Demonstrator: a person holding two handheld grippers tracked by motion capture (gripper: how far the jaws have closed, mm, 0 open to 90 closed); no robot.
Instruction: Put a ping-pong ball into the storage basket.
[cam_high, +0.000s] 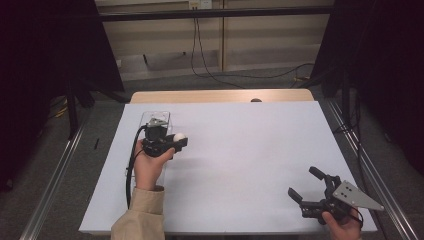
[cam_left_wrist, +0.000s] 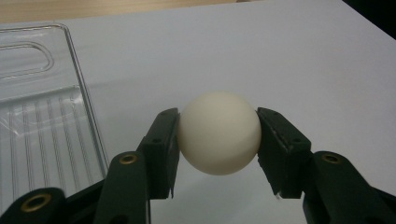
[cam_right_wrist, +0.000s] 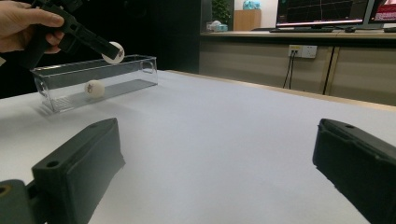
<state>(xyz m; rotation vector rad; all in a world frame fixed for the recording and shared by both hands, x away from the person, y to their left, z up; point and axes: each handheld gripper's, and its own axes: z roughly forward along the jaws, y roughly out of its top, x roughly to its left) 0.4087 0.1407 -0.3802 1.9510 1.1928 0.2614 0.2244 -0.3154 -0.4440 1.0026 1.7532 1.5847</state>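
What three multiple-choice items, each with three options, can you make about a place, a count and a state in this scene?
1. Where is the held ball?
A. above the white table beside the clear box
B. on the floor
C. in the right gripper

2. How many white balls show in the right gripper view?
A. one
B. two
C. four

3. How do the right gripper's jaws stand?
A. shut on a ball
B. shut on nothing
C. open

Key: 1 A, the left gripper holds it beside the clear box; 2 B, one held, one ball in the box; 3 C, nothing between them.

No readable text from my station.
I see a dark mark on the held ball (cam_right_wrist: 113, 52), too blurred to read.
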